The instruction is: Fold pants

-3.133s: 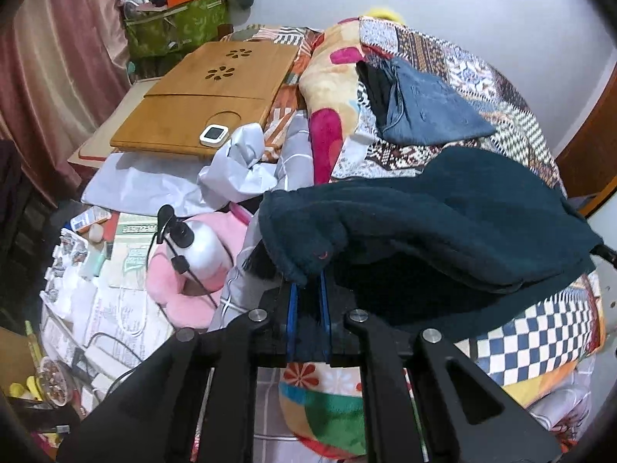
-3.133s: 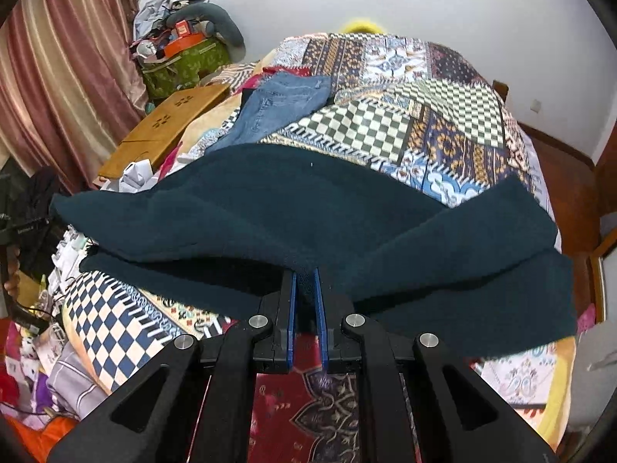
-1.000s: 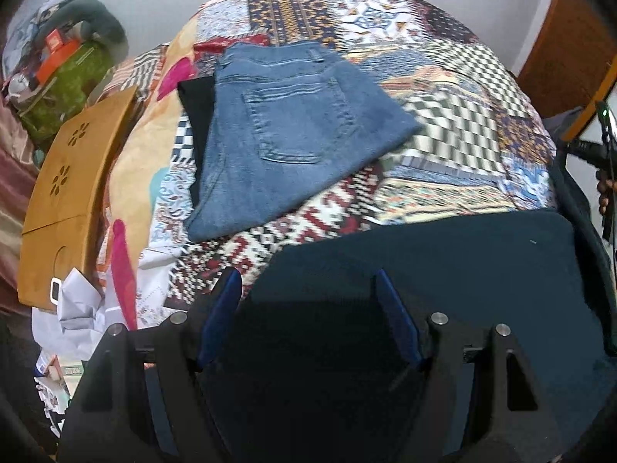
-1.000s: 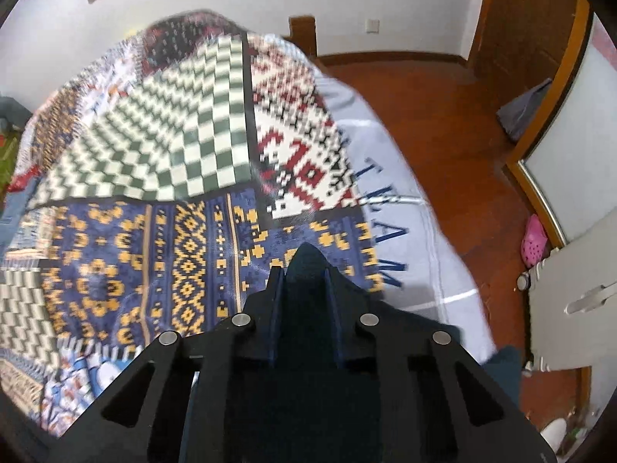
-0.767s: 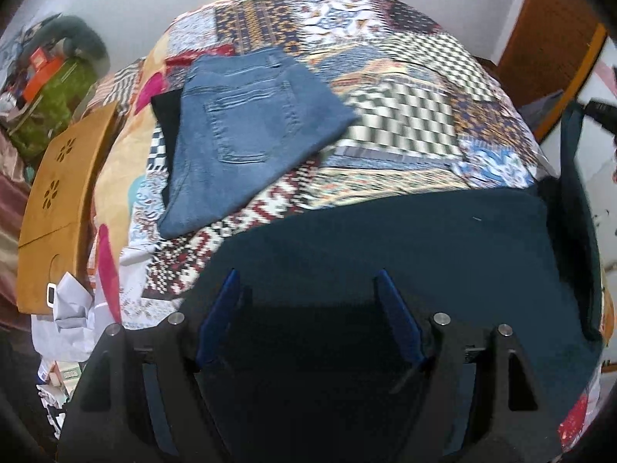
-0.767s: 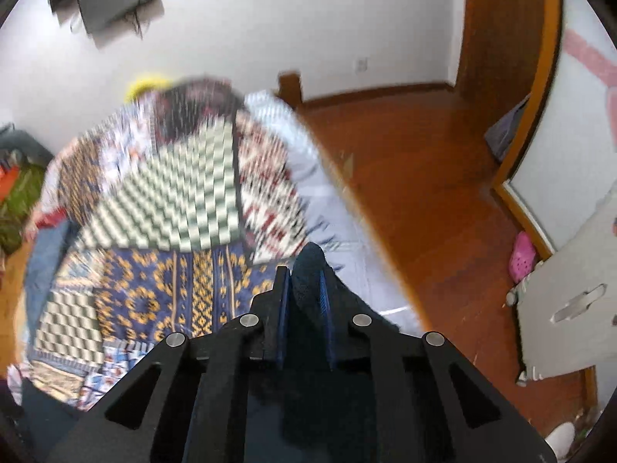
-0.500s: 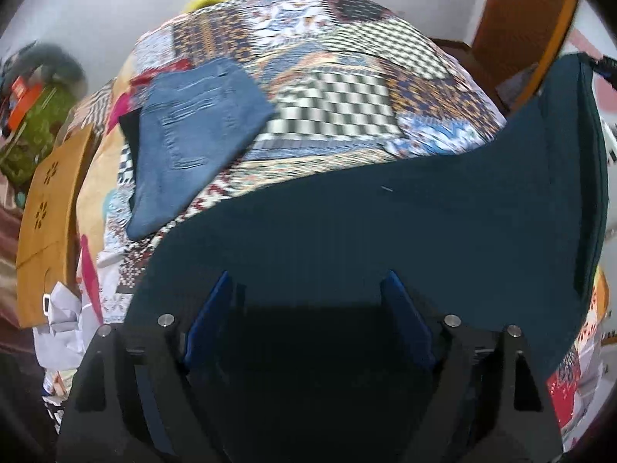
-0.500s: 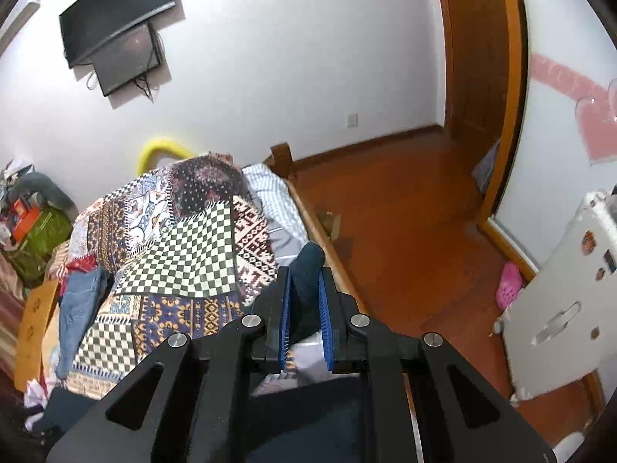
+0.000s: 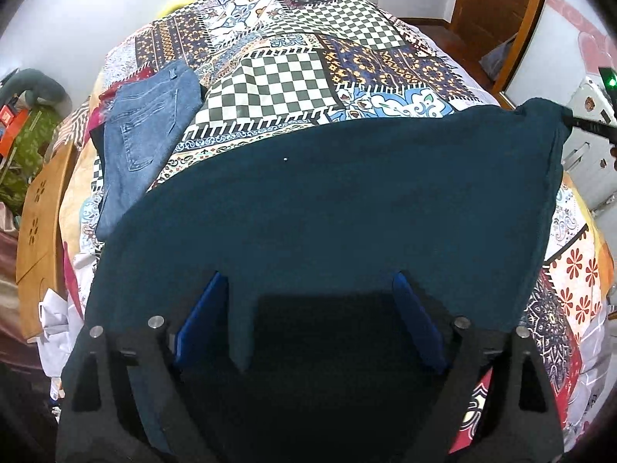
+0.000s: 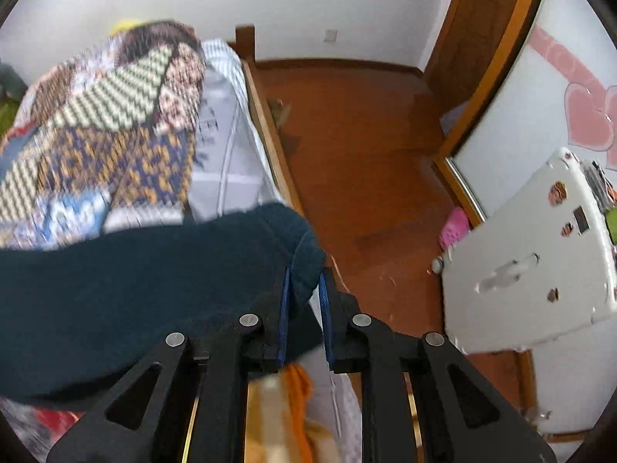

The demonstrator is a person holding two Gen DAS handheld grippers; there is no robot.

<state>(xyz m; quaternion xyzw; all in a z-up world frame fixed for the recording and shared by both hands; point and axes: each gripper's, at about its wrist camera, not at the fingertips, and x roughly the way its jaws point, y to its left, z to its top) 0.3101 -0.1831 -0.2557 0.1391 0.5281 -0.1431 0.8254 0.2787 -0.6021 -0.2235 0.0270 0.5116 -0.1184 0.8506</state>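
Dark teal pants [image 9: 327,200] lie spread across the near part of the patchwork bed [image 9: 285,77]. My left gripper [image 9: 308,281] hovers over their near edge, its jaws wide and still opening; cloth lies under and between them, but the pads do not press it. My right gripper [image 10: 304,274] is shut on the pants [image 10: 135,289] at one corner, holding it up off the bed's right side. In the left wrist view that raised corner shows at the far right, with the right gripper [image 9: 586,125] just past it.
Folded blue jeans [image 9: 142,146] lie on the quilt at the far left. A wooden lap desk [image 9: 38,231] and clutter sit off the bed's left side. To the right are the wood floor [image 10: 366,135], a white board [image 10: 540,262] and a door [image 9: 493,4].
My left gripper let go of the pants and its jaws spread wider. My right gripper carried its corner out to the right past the bed edge, and the pants spread flatter.
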